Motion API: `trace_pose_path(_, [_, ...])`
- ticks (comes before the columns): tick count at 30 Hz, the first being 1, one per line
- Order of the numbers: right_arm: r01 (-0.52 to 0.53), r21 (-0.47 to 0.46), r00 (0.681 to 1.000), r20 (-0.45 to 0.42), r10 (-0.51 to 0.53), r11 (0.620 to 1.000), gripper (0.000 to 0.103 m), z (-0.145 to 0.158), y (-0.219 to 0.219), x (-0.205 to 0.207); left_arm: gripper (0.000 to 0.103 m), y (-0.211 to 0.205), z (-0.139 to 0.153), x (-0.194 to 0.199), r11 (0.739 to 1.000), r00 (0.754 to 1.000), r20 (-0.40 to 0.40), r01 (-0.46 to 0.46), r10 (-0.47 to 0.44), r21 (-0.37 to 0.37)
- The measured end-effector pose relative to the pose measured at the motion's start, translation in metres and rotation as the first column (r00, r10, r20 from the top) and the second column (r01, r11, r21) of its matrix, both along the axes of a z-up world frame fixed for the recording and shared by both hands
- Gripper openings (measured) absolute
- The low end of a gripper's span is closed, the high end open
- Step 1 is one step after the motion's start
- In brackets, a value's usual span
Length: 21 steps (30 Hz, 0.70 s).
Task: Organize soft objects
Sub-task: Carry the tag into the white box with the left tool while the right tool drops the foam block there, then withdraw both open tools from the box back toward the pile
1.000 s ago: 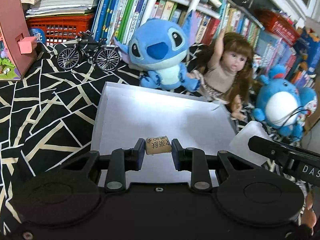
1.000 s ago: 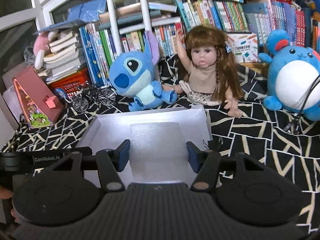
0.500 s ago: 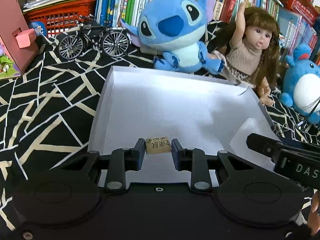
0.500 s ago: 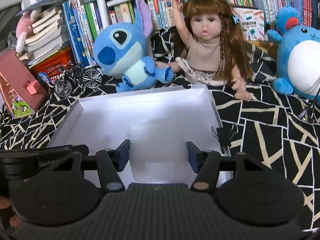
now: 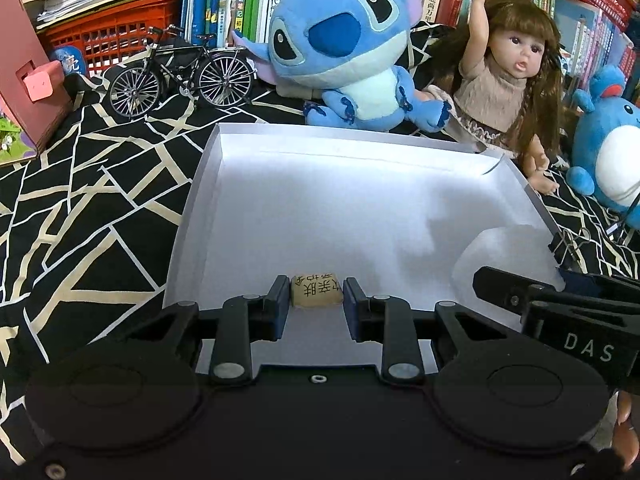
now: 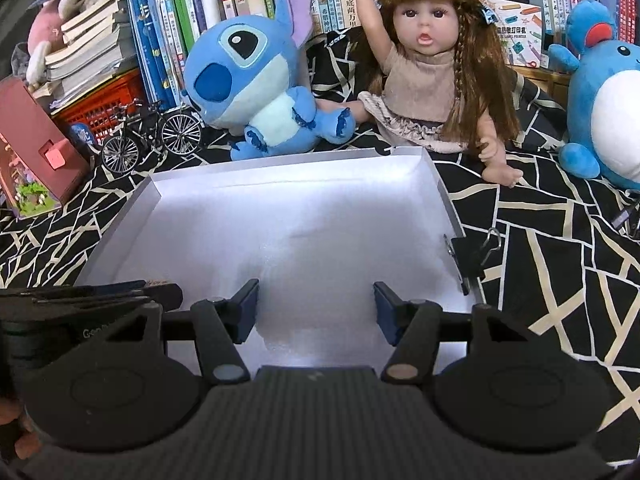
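Your left tool [image 5: 316, 300] is clamped on a small tan printed block [image 5: 316, 291] above the white tray [image 5: 192, 208] | your right tool [image 6: 316, 304] grips a translucent white foam sheet [image 6: 320, 264] over it

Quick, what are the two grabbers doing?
Left gripper: shut on small tan block with printed characters.
Right gripper: holding translucent white foam sheet.

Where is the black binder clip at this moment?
In the right wrist view, the black binder clip sits on the right wall of the white tray, below the doll.
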State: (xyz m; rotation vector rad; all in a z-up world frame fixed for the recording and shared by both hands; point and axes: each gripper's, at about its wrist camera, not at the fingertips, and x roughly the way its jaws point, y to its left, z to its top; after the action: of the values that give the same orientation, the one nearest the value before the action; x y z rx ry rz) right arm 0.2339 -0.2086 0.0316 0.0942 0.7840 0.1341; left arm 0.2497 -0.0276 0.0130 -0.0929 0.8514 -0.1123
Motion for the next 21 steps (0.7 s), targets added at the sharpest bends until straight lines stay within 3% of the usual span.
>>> trace_pose_path(9, [0.001, -0.003, 1.000, -0.006, -0.001, 1.000, 0.069, -0.005, 0.001, 0.000, 0.031, -0.001, 0.002, -0.001, 1.000, 1.000, 0.005, 0.012, -0.012, -0.002])
trace_pose_path(11, [0.001, 0.009, 1.000, -0.002, -0.001, 1.000, 0.070, -0.005, -0.001, -0.001, 0.043, -0.001, 0.004, -0.003, 1.000, 1.000, 0.008, 0.024, -0.024, -0.009])
trace_pose_path(17, [-0.002, 0.032, 0.999, 0.033, 0.001, 0.999, 0.081, 0.002, -0.011, -0.011, 0.063, 0.001, 0.017, -0.019, 0.999, 0.997, 0.069, 0.032, -0.034, 0.025])
trace_pose_path(21, [-0.008, 0.033, 0.997, 0.078, 0.006, 0.999, 0.085, 0.014, -0.019, -0.025, 0.074, 0.007, 0.029, -0.034, 1.000, 0.995, 0.099, 0.028, -0.029, 0.008])
